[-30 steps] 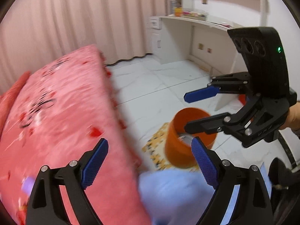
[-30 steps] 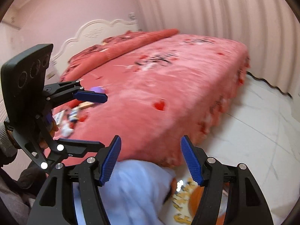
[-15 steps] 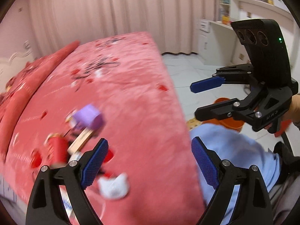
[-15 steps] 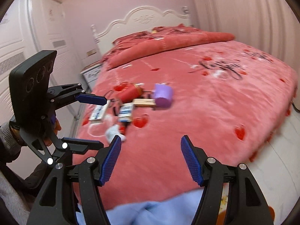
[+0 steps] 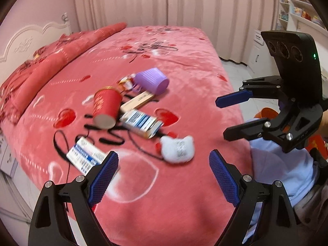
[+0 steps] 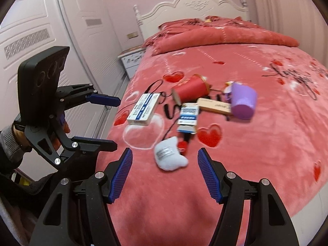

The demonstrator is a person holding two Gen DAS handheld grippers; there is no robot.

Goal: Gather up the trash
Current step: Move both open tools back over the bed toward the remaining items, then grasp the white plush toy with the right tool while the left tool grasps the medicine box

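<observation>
Trash lies in a cluster on the red bed (image 5: 184, 205) (image 6: 266, 143): a purple cup (image 5: 152, 80) (image 6: 244, 100) on its side, a red can (image 5: 105, 107) (image 6: 190, 89), a tan box (image 5: 136, 100) (image 6: 214, 105), two blue-and-white boxes (image 5: 141, 123) (image 6: 143, 108), a white cat-shaped plush (image 5: 177, 148) (image 6: 169, 156) and a black cord (image 5: 61, 143). My left gripper (image 5: 164, 176) is open and empty, just short of the plush. My right gripper (image 6: 165, 177) is open too, with the plush just ahead of its fingertips.
An orange bin (image 5: 266, 112) shows on the floor past the bed's right edge, behind the right gripper (image 5: 235, 115). A person's light-blue lap (image 5: 283, 172) is at lower right. Pink curtains, a white headboard (image 6: 194, 6), a nightstand (image 6: 133, 59) and wardrobe doors (image 6: 41, 30) surround the bed.
Both views have swung from the floor and orange bin over onto the bed, bringing the trash cluster into view and close ahead. Both grippers kept the same opening.
</observation>
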